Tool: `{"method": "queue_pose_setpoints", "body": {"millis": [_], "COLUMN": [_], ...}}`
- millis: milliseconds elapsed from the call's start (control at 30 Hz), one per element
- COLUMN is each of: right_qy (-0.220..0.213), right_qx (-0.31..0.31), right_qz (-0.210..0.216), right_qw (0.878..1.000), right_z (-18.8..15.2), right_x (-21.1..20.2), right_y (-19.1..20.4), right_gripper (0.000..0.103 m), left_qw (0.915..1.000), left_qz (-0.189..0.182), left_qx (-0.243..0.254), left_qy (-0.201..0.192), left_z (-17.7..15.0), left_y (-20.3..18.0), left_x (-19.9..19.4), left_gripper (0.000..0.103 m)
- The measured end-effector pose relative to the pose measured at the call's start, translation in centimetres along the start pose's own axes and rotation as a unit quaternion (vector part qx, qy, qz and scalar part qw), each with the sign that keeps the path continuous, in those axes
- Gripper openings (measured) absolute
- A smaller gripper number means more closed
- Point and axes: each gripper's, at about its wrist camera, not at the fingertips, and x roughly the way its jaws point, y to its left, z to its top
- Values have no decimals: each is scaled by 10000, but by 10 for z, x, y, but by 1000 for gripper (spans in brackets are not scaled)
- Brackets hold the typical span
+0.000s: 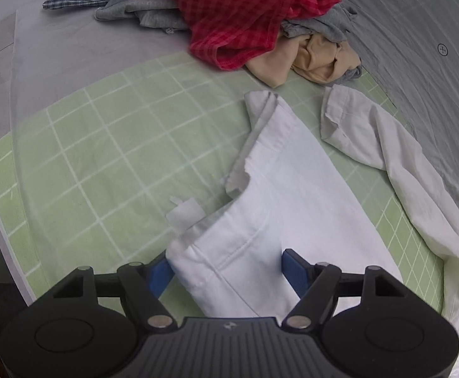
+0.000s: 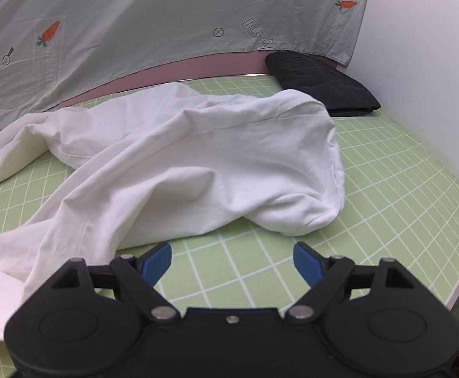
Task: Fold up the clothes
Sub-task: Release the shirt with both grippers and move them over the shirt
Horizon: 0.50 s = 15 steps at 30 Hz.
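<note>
— what's the surface?
— a bed (image 1: pixel 56 72) under a pale grey sheet, with a light green mat (image 1: pixel 103 145) marked in a white grid spread flat on it.
— and on the mat?
— a white shirt (image 1: pixel 292 195), partly folded, one sleeve trailing toward the mat's edge. at the mat's far corner lies a folded black garment (image 2: pixel 320 78), close to the white wall.
— anything else?
— a heap of clothes (image 1: pixel 235 12): red checked cloth on top, grey and tan pieces under it, a blue plaid piece behind; it straddles the mat's far edge. a grey cloth with carrot prints (image 2: pixel 135 15) lies beside the mat.
</note>
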Motion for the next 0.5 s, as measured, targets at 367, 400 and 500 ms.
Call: {"method": "queue_pose_setpoints", "body": {"millis": [367,400,500], "right_qy": [5,1,4], "right_qx": [-247,-234,-170], "right_qz": [-31,-53,-85], "right_qw": [9997,9997,9998], "right_z": [-14,-16,-22], "right_x": [-29,-32,-37], "right_y": [65,68,74], "right_gripper": [86,86,86], "left_qw": [9964,9968,9972], "left_qz": [-707,-683,-557], "left_qx": [471,374,-49], "left_qy": [-71,-193,-488], "left_z": [24,33,61], "left_y": [28,37,68], "left_x": [-6,-11,-20], "left_gripper": [17,17,17]}}
